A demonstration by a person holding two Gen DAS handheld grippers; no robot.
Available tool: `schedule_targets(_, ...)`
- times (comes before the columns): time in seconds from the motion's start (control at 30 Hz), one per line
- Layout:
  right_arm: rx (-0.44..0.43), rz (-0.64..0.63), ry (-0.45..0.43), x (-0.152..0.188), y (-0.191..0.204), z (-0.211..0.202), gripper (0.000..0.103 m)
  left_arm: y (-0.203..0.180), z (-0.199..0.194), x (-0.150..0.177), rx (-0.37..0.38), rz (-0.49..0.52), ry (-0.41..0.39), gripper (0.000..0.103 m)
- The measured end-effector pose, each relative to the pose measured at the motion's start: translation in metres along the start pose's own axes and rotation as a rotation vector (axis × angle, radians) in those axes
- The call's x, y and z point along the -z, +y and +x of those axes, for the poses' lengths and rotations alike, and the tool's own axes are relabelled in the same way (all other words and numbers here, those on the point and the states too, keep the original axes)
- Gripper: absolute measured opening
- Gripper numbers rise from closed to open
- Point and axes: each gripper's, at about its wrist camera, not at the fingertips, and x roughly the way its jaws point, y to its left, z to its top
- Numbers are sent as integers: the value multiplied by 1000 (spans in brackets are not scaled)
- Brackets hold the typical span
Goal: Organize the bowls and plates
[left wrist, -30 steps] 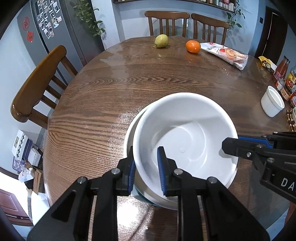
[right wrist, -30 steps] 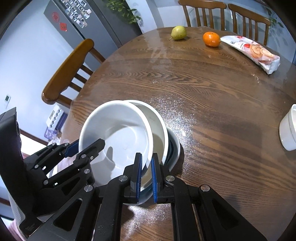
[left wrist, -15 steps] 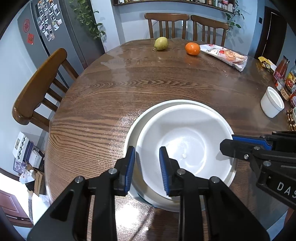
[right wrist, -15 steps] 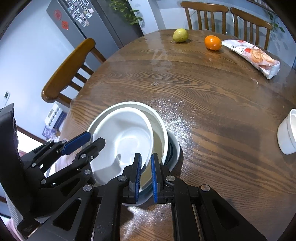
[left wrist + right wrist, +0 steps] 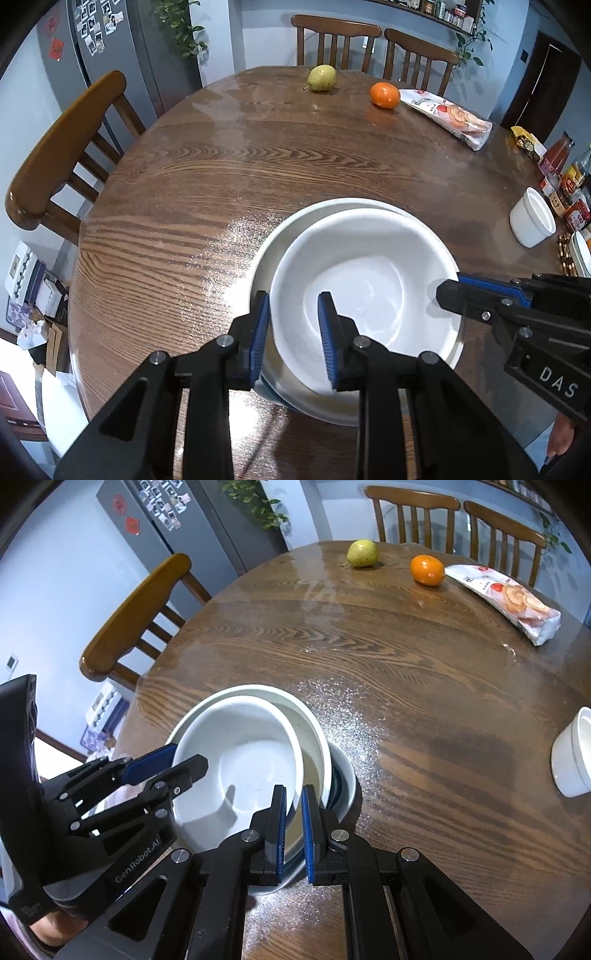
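Observation:
A white bowl (image 5: pixel 365 295) (image 5: pixel 240 760) sits nested in a larger white bowl (image 5: pixel 295 225) (image 5: pixel 314 731), which rests on a dark blue-lined bowl (image 5: pixel 341 775) on the round wooden table (image 5: pixel 258 155). My left gripper (image 5: pixel 293 332) straddles the top bowl's near-left rim with its jaws apart, not clamping. My right gripper (image 5: pixel 292 823) straddles the bowl's right rim, jaws slightly apart on either side of it. Each gripper shows in the other's view, the right (image 5: pixel 458 291) and the left (image 5: pixel 177 760).
A small white cup (image 5: pixel 532 221) (image 5: pixel 572 753) stands at the right. A pear (image 5: pixel 322 77), an orange (image 5: pixel 385 95) and a snack packet (image 5: pixel 450 118) lie at the far side. Bottles (image 5: pixel 561 170) crowd the right edge. Wooden chairs (image 5: pixel 66 147) surround the table.
The top bowl has come down from a tilt and settled into the larger bowl. My left gripper's jaws have opened off its rim, and the right gripper's jaws have loosened.

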Motion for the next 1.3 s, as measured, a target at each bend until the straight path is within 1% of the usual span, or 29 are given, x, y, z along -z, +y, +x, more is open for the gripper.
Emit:
schedule_targets(0.17,6,15,-31,1,-3,-7,9,8,-17,-3,1,-26,-75,26)
schedule_targets(0.3,27,36,-39,0,-7,-9,11,21,-24,-8,-14,-73,-97,41)
schedule_targets(0.33,22,44,-37,0,-9,-9,14,24,-25,-8,-21,-83,-100,44)
schedule_targets(0.37,23,50,-41,0,-11,-10,16,27,-25,-8,-29,-89,-100,51)
schedule_targets(0.4,28,54,-45,0,-12,-10,23,29,-23,-8,-39,-94,-93,55)
schedule_targets(0.43,33,59,-45,0,-14,-10,32,32,-22,-7,-47,-102,-89,55)
schedule_targets(0.5,39,71,-53,0,-17,-11,42,36,-19,-4,-45,-116,-77,55)
schedule_targets(0.53,40,69,-57,0,-17,-11,44,38,-17,-2,-48,-121,-67,55)
schedule_targets(0.6,33,76,-44,-2,-19,-7,44,39,-9,0,-33,-124,-31,60)
schedule_targets(0.67,-3,95,-16,-2,-21,0,44,38,1,3,20,-136,20,60)
schedule_targets(0.73,-41,95,6,-1,-20,7,43,36,7,6,45,-141,47,57)
schedule_targets(0.77,-41,91,6,0,-18,9,39,34,9,6,44,-147,52,48)
schedule_targets(0.8,-38,81,4,0,-16,10,24,33,9,7,58,-150,55,33)
schedule_targets(0.83,-44,77,2,0,-15,11,23,30,9,7,80,-149,59,24)
schedule_targets(0.87,-49,77,0,0,-13,11,22,26,8,7,72,-139,57,21)
schedule_targets(0.93,-18,49,-28,1,-8,6,21,16,0,7,36,-99,22,21)
schedule_targets(0.97,2,35,-48,2,-6,1,21,15,-3,6,41,-98,11,21)
schedule_targets(1.03,10,37,-76,3,-9,-12,20,10,-12,3,54,-84,-10,21)
schedule_targets(1.1,16,56,-80,5,-17,-23,20,-5,-17,-1,83,-56,-10,20)
schedule_targets(1.2,48,105,-79,16,-42,-41,20,-38,-15,-1,127,14,0,23)
schedule_targets(1.3,76,187,-64,31,-76,-55,20,-76,-7,0,176,90,30,26)
